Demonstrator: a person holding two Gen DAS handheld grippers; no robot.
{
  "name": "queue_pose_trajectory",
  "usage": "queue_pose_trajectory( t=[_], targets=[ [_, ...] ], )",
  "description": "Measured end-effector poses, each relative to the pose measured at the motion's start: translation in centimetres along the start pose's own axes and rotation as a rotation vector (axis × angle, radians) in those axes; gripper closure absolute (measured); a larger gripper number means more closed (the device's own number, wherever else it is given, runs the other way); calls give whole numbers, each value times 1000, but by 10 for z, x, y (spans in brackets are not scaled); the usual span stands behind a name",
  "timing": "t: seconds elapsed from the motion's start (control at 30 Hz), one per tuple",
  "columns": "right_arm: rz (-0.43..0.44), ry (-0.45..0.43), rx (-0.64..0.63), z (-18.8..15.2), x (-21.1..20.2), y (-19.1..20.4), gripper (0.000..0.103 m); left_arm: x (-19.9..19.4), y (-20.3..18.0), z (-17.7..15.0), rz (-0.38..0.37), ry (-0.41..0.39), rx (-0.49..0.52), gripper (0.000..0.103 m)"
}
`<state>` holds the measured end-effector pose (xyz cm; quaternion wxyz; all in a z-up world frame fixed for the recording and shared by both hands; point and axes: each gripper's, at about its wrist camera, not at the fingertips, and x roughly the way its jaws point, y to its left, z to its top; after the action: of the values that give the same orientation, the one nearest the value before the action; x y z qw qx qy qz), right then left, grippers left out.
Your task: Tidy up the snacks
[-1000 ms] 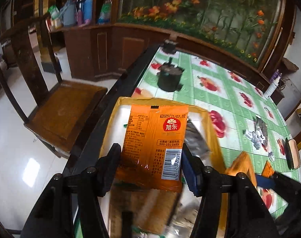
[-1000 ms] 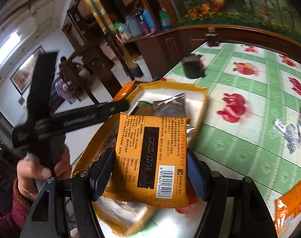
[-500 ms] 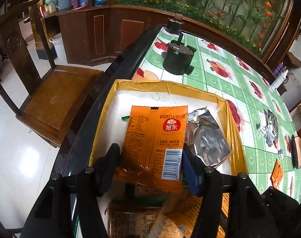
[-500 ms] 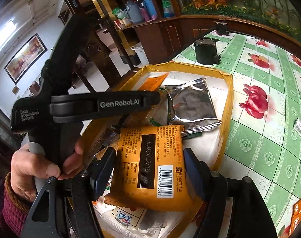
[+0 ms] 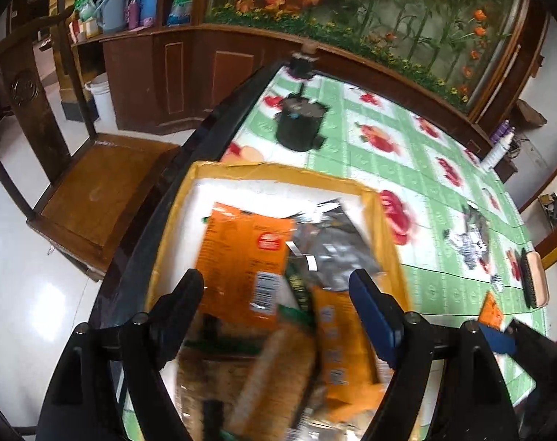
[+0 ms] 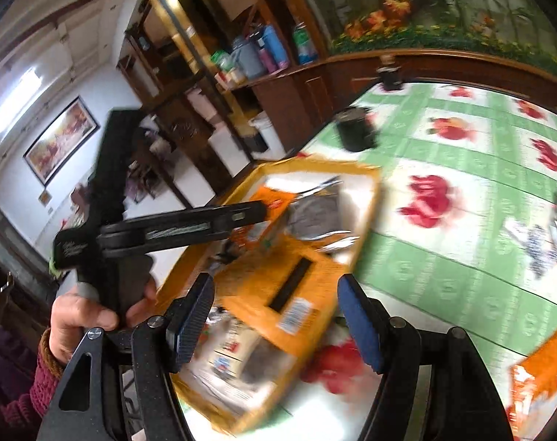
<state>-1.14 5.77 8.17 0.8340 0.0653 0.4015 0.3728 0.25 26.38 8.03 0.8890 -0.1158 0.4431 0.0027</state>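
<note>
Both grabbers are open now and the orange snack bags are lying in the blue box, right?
Not quite: the box is yellow, not blue, as the left wrist view shows. The rest holds: the left gripper and right gripper are open, and the orange snack bags lie in it.

txt: none legible | orange pkt print prob. blurred

place: home, dining/living room
counter: green vinyl cloth with fruit print
seating: carved wooden chair beside it
storage: dark wood cabinet, thermos flasks on top
walls: flower mural, framed painting
floor: glossy white tile
</note>
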Motion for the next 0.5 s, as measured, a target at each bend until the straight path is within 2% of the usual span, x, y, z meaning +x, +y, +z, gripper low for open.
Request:
queue_pose_trajectory(
  t=[0.13, 0.3, 0.37, 0.5],
  targets=[
    [-35, -38, 66, -2, -33, -44, 29, -12, -26, -2, -28, -19, 35, 22],
    [-131, -106, 164, -10, -84, -116, 29, -27, -69, -8, -70, -38, 118, 22],
    [-186, -143, 221, -18, -110, -153, 29, -30, -92, -13, -100, -38, 160, 22],
    [-208, -165, 331, -31, -138, -210, 29, -26, -150, -31, -193, -2, 268, 19]
  ],
)
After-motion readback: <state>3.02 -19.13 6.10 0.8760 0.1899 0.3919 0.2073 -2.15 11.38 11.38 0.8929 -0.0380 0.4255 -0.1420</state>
